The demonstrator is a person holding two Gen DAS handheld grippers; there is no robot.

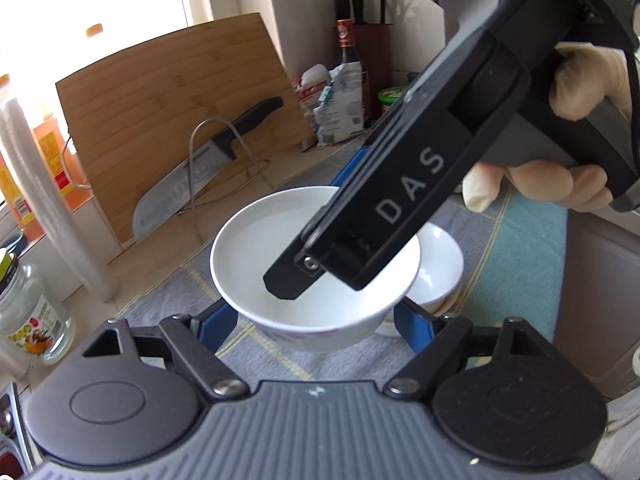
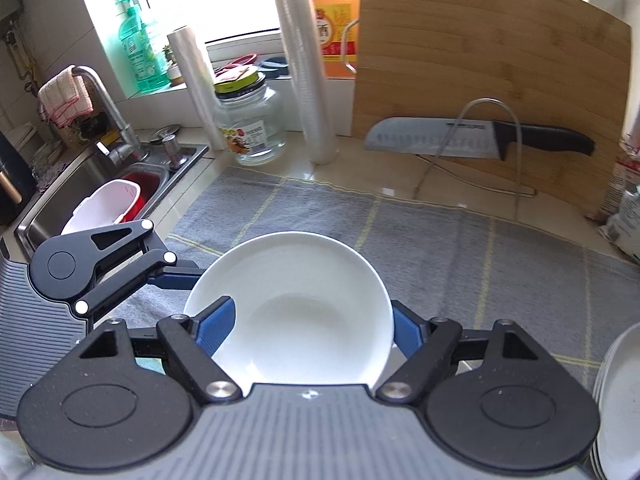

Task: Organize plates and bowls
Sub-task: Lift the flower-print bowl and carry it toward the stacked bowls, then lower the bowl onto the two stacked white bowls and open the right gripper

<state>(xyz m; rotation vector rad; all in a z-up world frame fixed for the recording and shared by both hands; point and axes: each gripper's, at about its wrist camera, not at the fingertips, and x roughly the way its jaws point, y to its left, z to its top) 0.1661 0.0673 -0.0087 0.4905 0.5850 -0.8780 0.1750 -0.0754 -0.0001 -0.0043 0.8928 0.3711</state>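
A white bowl (image 1: 256, 248) (image 2: 304, 304) with a purple pattern low on its outside hangs over the grey checked mat (image 2: 440, 248). My left gripper (image 1: 314, 320) is shut on its lower wall, one blue pad on each side. From the right wrist, one left finger (image 2: 176, 276) reaches the bowl's far-left side. My right gripper (image 2: 310, 332) stands wide. Its left pad (image 2: 218, 328) is inside the bowl and its right pad (image 2: 404, 336) is just outside the wall. A gloved hand (image 1: 580, 80) holds its black body (image 1: 400, 188). A second white bowl (image 1: 440, 268) sits on the mat just behind.
A bamboo cutting board (image 2: 480, 60) leans at the back, with a large knife (image 2: 440, 138) on a wire rack before it. A glass jar (image 2: 252, 128) and stacked cups (image 2: 308, 80) stand by the sink (image 2: 80, 184). Stacked white plates (image 2: 620, 400) are at the right edge.
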